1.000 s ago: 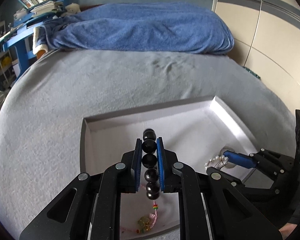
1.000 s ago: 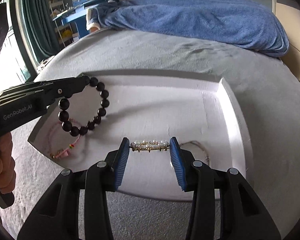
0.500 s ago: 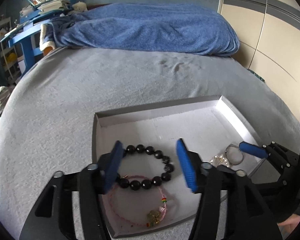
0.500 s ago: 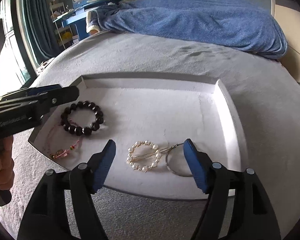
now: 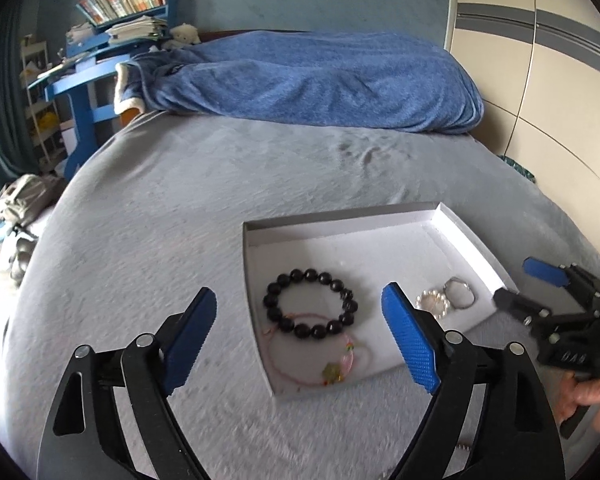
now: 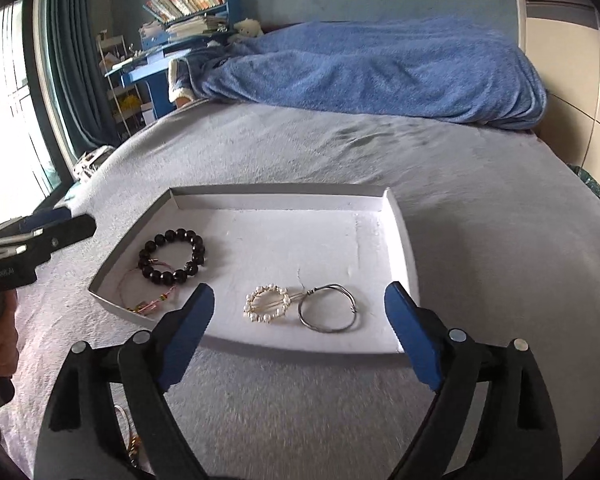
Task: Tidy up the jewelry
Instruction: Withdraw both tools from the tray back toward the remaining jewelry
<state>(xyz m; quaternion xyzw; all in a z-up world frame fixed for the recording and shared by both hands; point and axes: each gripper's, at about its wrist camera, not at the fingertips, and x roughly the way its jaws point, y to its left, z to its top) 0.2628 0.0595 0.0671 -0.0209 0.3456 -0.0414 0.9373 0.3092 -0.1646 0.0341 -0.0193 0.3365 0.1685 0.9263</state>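
A shallow white tray [image 6: 400,224] [image 5: 464,236] lies on the grey bed. In it are a black bead bracelet [image 6: 172,256] [image 5: 310,308], a pink cord bracelet with a charm [image 6: 148,300] [image 5: 320,364], a pearl ring brooch [image 6: 266,304] [image 5: 432,302] and a thin silver hoop [image 6: 327,313] [image 5: 460,292]. My left gripper [image 5: 296,344] is open and empty, held back above the tray's near left corner. My right gripper [image 6: 300,328] is open and empty, back from the tray's front edge, in front of the pearl brooch and hoop.
A blue blanket [image 5: 320,80] is heaped at the far end of the bed. A blue desk with books [image 5: 100,40] stands at the back left. A wardrobe [image 5: 540,60] lines the right side. Some jewelry [image 6: 128,436] lies on the bed under my right gripper.
Both grippers opened and let go: the black bead bracelet and the pearl brooch now lie in the tray. Both grippers have since pulled back and up from the tray.
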